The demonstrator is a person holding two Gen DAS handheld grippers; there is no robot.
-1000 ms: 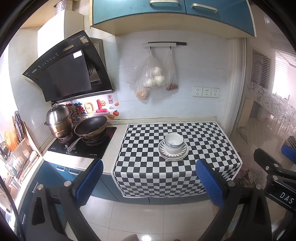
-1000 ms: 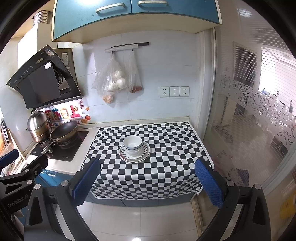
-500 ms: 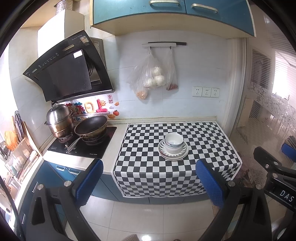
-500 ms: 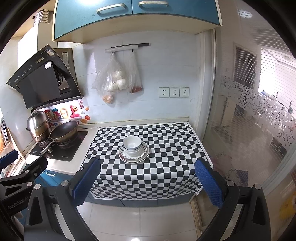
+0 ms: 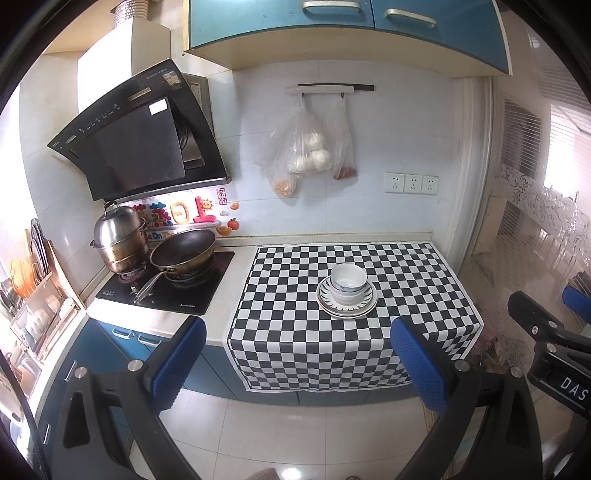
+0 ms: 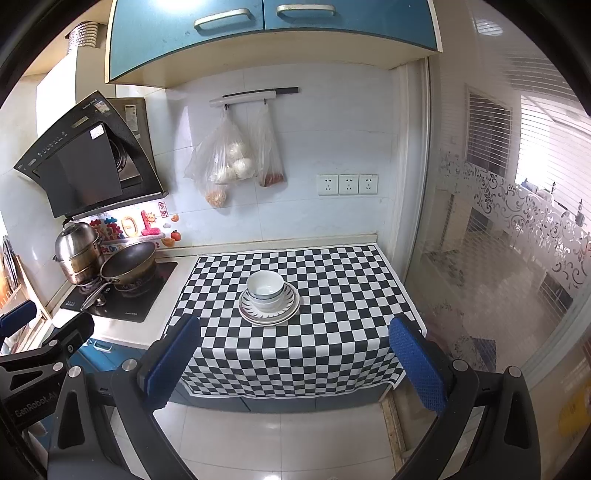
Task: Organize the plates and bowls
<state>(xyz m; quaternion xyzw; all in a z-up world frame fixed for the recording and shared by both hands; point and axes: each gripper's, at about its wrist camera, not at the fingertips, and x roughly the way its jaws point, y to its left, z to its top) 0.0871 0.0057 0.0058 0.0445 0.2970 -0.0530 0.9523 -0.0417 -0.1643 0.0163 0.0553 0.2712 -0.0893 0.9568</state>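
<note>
My left hand-held gripper (image 5: 297, 362) hangs released above the tiled floor (image 5: 314, 435), its blue pads (image 5: 181, 360) spread wide and nothing between them. My right hand-held gripper (image 6: 293, 360) is likewise spread and empty, its own blue pads (image 6: 415, 369) framing the near edge of the surface (image 6: 110, 328); part of it also shows at the right border of the left wrist view.

Ahead of both, well apart from the fingertips, a checkered cloth (image 5: 295, 343) drapes over the surface and down its front. Near the middle of that cloth stand the stacked bowls (image 5: 348, 282), white with blue bands, nested upright on the stacked plates (image 5: 346, 308), the top plate ringed with a dark ray pattern. In the right wrist view the same bowls (image 6: 265, 288) and plates (image 6: 269, 314) sit slightly left of centre between the fingers.

Farther left of the stack, a dark frying pan (image 5: 183, 253) and a steel steamer pot (image 5: 119, 240) rest on the cooktop (image 5: 166, 291) beneath a slanted black range hood (image 5: 136, 144). Beyond, plastic bags (image 5: 306, 151) hang from a wall rail, with three wall sockets (image 5: 410, 183) to their right and blue cabinets (image 5: 347, 22) overhead.
</note>
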